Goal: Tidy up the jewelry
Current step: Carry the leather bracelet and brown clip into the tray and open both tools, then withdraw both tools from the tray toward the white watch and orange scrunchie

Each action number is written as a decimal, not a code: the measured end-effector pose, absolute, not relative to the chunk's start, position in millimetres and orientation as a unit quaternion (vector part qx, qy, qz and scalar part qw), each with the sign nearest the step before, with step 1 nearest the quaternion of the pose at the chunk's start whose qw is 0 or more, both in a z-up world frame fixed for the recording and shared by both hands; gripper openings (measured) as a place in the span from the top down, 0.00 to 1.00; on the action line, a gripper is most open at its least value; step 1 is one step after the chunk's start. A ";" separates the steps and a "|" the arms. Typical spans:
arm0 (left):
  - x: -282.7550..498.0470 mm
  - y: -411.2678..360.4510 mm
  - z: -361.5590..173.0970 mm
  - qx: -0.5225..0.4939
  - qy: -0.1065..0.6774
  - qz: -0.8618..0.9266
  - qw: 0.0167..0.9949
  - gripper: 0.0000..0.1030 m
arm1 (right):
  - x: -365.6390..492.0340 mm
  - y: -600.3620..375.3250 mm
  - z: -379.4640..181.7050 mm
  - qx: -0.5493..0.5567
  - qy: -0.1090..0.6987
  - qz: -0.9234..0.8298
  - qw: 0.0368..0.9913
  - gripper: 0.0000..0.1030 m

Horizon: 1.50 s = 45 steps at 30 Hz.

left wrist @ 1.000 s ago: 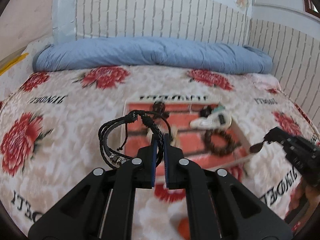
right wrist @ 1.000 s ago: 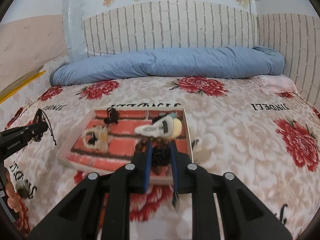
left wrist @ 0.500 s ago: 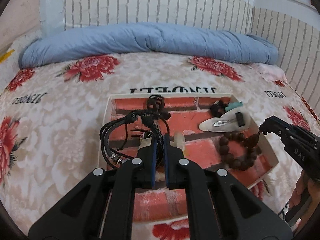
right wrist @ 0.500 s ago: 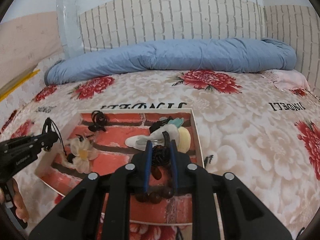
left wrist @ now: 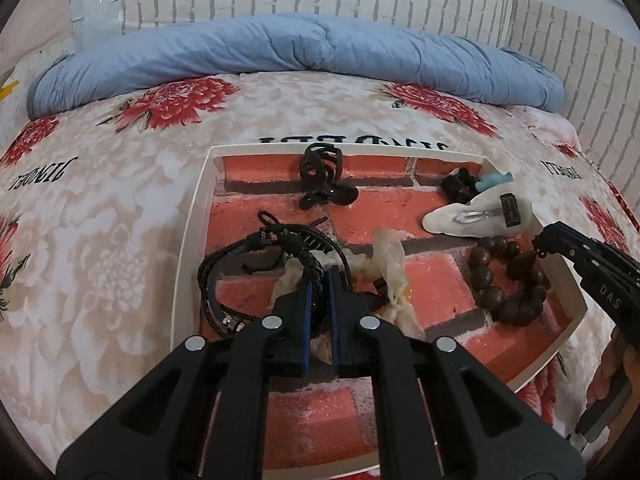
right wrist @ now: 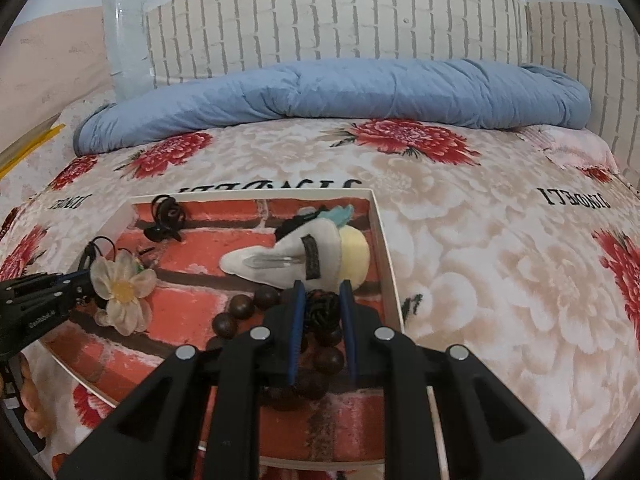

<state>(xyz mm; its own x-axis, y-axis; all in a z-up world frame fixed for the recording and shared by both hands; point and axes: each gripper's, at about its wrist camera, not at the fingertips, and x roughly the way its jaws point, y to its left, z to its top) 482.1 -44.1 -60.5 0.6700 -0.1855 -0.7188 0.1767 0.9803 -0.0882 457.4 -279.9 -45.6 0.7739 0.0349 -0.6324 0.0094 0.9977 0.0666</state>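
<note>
– What's been shifted vs 1 s ago?
– L gripper, w/ black cord bracelet clamped, has been brought from short of the tray to over its flower clip.
– And R?
– R gripper has been carried inward; bead bracelet now lies in tray at 3 o'clock, tassel betw. pads.
</note>
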 end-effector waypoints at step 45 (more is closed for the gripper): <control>443.9 -42.1 -3.3 0.008 0.324 -0.057 0.944 0.05 | 428.1 -284.0 -16.9 0.048 0.303 -0.022 0.951 0.19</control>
<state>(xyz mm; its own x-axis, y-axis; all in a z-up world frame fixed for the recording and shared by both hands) 443.9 -42.1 -3.3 0.7831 -0.1018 -0.6135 0.1125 0.9934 -0.0213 428.1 -284.0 -16.9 0.8152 -0.0133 -0.5790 0.0717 0.9944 0.0781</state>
